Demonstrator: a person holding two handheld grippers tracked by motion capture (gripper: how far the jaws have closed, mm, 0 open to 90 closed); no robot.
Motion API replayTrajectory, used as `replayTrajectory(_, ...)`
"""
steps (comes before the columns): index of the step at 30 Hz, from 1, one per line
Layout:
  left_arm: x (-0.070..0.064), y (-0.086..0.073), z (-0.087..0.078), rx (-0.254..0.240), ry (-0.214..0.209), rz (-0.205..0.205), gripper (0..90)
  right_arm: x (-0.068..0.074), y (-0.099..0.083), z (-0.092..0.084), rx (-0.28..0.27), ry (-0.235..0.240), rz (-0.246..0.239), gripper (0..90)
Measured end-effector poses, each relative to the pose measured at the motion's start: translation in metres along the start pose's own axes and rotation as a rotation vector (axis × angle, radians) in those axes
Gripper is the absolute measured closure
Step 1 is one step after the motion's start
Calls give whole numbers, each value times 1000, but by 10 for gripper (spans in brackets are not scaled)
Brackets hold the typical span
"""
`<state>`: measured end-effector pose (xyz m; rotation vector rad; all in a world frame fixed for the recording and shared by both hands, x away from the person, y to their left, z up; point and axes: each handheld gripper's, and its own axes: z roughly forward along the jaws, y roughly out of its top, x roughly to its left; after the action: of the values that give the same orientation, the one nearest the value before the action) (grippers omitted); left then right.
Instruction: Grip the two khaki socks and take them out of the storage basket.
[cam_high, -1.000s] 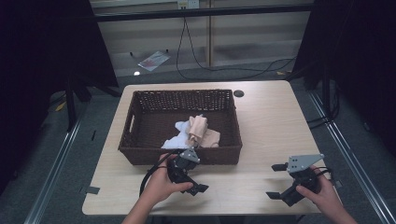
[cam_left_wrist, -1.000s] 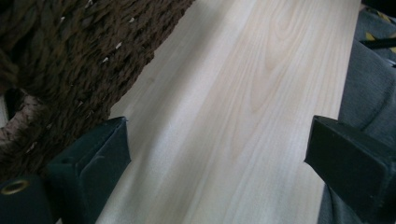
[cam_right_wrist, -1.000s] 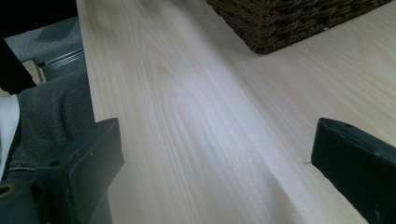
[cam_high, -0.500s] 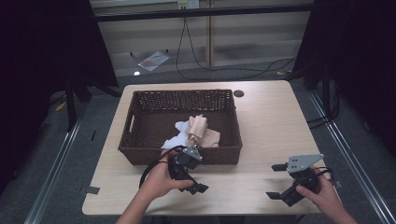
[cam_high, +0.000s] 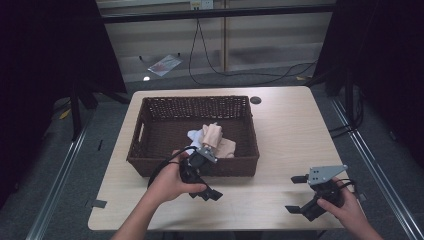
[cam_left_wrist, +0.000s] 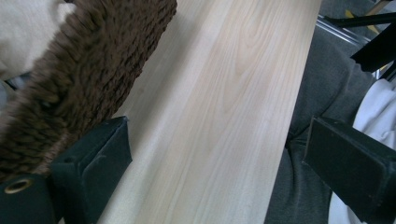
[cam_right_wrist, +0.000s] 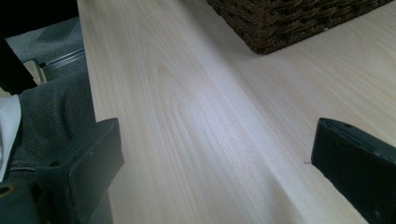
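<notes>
A light wooden table (cam_high: 280, 145) carries a dark brown wicker basket (cam_high: 150, 130) set toward its left-centre. Inside the basket, near its front wall, lies a bundle of cloth (cam_high: 216, 140), beige and white, partly crumpled.

The left hand (cam_high: 170, 182) holds the left gripper (cam_high: 202, 177) at the front wall of the basket, roughly at its middle. Its jaws stand wide apart with nothing between them. In the left gripper view, one jaw sits close against the woven basket wall (cam_left_wrist: 93, 79), whether touching cannot be told; the other jaw is out past the table edge, over grey fabric (cam_left_wrist: 317, 93). Bare table surface (cam_left_wrist: 224, 107) runs between the jaws. A pale piece of cloth (cam_left_wrist: 23, 32) shows above the basket rim at the top left corner of that view.

The right hand (cam_high: 347, 210) holds the right gripper (cam_high: 300, 195) over the front right corner of the table, well apart from the basket. Its jaws are also wide apart and empty, and a grey plate (cam_high: 325, 174) sits on top of it. In the right gripper view, the jaws frame bare table (cam_right_wrist: 201, 116), with a corner of the basket (cam_right_wrist: 289, 18) farther off.

A small dark round spot (cam_high: 256, 100) lies on the table just beyond the basket's back right corner. Cables (cam_high: 225, 70) trail across the floor behind the table.
</notes>
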<state>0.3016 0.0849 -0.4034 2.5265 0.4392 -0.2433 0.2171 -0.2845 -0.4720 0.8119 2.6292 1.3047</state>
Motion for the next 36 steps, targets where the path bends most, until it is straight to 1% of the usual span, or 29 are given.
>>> replayTrajectory(1, -1, 1, -2, -7, 1, -13, 69, 0, 0, 0, 2, 1, -2, 20)
replayTrajectory(2, 0, 3, -4, 4, 0, -2, 69, 0, 0, 0, 2, 1, -2, 20)
replayTrajectory(4, -1, 6, -9, 0, -3, -6, 68, 0, 0, 0, 3, 2, -2, 20)
replayTrajectory(5, -1, 8, -11, 3, -3, -11, 68, 0, 0, 0, 1, 2, -3, 20)
replayTrajectory(6, 0, 9, -14, 10, -13, -13, 68, 0, 0, 0, 1, 1, -2, 20)
replayTrajectory(7, 0, 11, -15, 0, -6, -22, 68, 0, 0, 0, 0, 2, -2, 21)
replayTrajectory(9, 1, 16, -22, 16, -9, -26, 68, 0, 0, 0, 0, 4, -2, 21)
replayTrajectory(11, 1, 17, -23, 9, -9, -29, 68, 0, 0, 0, -1, 5, -1, 20)
replayTrajectory(12, 1, 19, -25, 14, -18, -29, 69, 0, 0, 0, 0, 2, -2, 21)
replayTrajectory(13, 2, 23, -28, 20, -11, -31, 69, 0, 0, 0, 0, 2, -2, 20)
replayTrajectory(14, 2, 23, -28, 20, -11, -31, 69, 0, 0, 0, 0, 2, -2, 20)
replayTrajectory(15, 1, 24, -28, 10, -11, -40, 69, 0, 0, 0, 0, 3, -1, 20)
replayTrajectory(16, 2, 26, -30, 19, -4, -35, 69, 0, 0, 0, -2, 6, -1, 20)
replayTrajectory(17, 3, 29, -33, 20, -11, -36, 69, 0, 0, 0, -1, 6, -2, 20)
replayTrajectory(18, 3, 29, -33, 20, -11, -36, 69, 0, 0, 0, -1, 6, -2, 20)
replayTrajectory(19, 4, 33, -36, 27, -4, -41, 70, 0, 0, 0, -1, 6, 0, 20)
replayTrajectory(21, 5, 34, -37, 26, -3, -49, 70, 0, 0, 0, 0, 2, -3, 21)
replayTrajectory(23, 8, 36, -39, 30, 0, -54, 70, 0, 0, 0, 0, 3, -2, 20)
replayTrajectory(24, 10, 37, -40, 27, -2, -68, 70, 0, 0, 0, 0, 3, -2, 20)
replayTrajectory(26, 15, 39, -42, 26, 4, -81, 70, 0, 0, 0, 1, 3, -2, 21)
replayTrajectory(27, 19, 41, -44, 22, 15, -94, 72, 0, 0, 0, -1, 4, 0, 20)
replayTrajectory(29, 22, 42, -45, 28, 18, -99, 72, 0, 0, 0, 0, 3, -1, 21)
replayTrajectory(30, 24, 43, -46, 22, 22, -103, 72, 0, 0, 0, 1, 3, 0, 21)
replayTrajectory(32, 28, 45, -48, 14, 35, -124, 73, 0, 0, 0, 1, 3, 0, 20)
replayTrajectory(34, 32, 47, -49, 11, 45, -135, 74, 0, 0, 0, -1, 6, -3, 20)
replayTrajectory(35, 35, 48, -50, 20, 56, -126, 75, 0, 0, 0, 0, 3, -3, 21)
replayTrajectory(36, 37, 49, -50, 16, 65, -136, 75, 0, 0, 0, 0, 3, -3, 21)
